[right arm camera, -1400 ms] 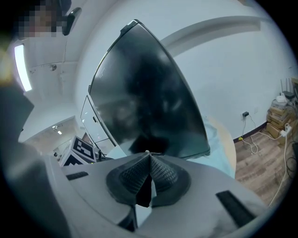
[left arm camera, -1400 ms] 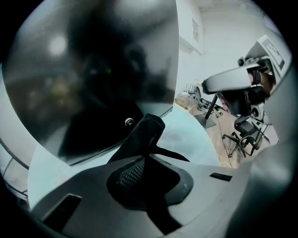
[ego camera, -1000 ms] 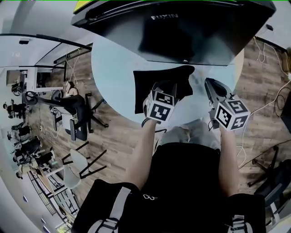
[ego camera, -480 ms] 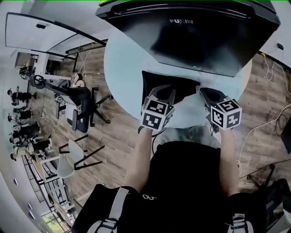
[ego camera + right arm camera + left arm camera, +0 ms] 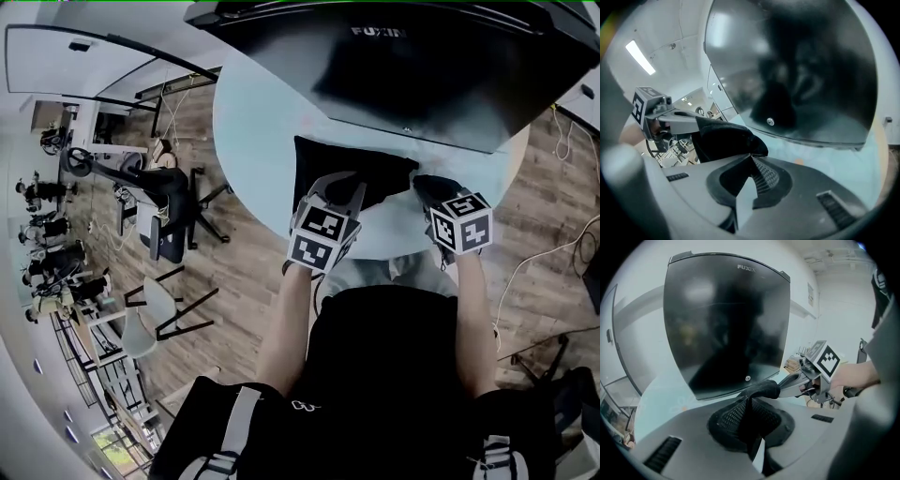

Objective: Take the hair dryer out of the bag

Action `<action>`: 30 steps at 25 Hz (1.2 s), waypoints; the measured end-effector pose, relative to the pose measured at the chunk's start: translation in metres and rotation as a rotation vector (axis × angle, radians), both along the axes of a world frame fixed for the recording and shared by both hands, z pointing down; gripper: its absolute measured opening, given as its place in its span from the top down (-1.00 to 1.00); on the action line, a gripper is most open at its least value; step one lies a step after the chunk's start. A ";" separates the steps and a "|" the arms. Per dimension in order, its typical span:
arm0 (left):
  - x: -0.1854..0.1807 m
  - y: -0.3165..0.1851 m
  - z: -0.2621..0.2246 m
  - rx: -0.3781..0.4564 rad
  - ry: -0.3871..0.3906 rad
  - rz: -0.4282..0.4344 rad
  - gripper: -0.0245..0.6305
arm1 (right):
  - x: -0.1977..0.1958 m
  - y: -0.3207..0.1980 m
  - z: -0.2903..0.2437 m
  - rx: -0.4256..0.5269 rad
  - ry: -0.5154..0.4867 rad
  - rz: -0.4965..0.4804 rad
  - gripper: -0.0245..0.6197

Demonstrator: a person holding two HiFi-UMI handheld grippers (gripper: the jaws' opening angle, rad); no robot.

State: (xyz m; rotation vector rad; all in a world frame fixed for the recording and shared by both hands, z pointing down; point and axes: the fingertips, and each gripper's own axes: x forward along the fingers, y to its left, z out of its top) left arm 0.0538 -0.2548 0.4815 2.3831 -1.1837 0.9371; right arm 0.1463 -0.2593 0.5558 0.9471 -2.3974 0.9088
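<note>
A black cloth bag [image 5: 361, 171] lies on the round pale table [image 5: 253, 122] in front of me. My left gripper [image 5: 345, 190] is at its near edge, shut on the black fabric [image 5: 761, 389], which rises from my jaws [image 5: 751, 401]. My right gripper [image 5: 427, 186] is at the bag's right corner, shut, and the fabric [image 5: 724, 140] meets its jaw tips [image 5: 751, 159]. Each gripper view shows the other gripper across the bag: the right one [image 5: 787, 380] and the left one [image 5: 689, 123]. A fold of cloth is stretched between them. No hair dryer shows; the bag's inside is hidden.
A large black screen [image 5: 431, 66] stands at the far side of the table, just beyond the bag. Office chairs [image 5: 164, 225] and a white chair [image 5: 141, 323] stand on the wooden floor to the left. Cables [image 5: 553, 253] lie on the floor at the right.
My right gripper has come down and in toward the bag's right corner. My left gripper has lifted the fabric a little. The bag has stayed where it was on the table.
</note>
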 end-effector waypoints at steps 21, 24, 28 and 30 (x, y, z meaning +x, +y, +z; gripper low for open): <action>-0.010 0.023 0.020 -0.091 0.001 0.024 0.89 | -0.025 -0.003 0.033 -0.269 -0.261 0.082 0.44; -0.013 0.021 0.021 -0.091 0.004 0.017 0.89 | -0.025 -0.004 0.035 -0.330 -0.334 0.104 0.44; -0.019 0.021 0.022 -0.102 0.007 0.013 0.89 | -0.026 -0.003 0.032 -0.412 -0.412 0.132 0.43; -0.021 0.020 0.022 -0.104 0.010 0.012 0.89 | -0.027 -0.003 0.032 -0.439 -0.427 0.135 0.40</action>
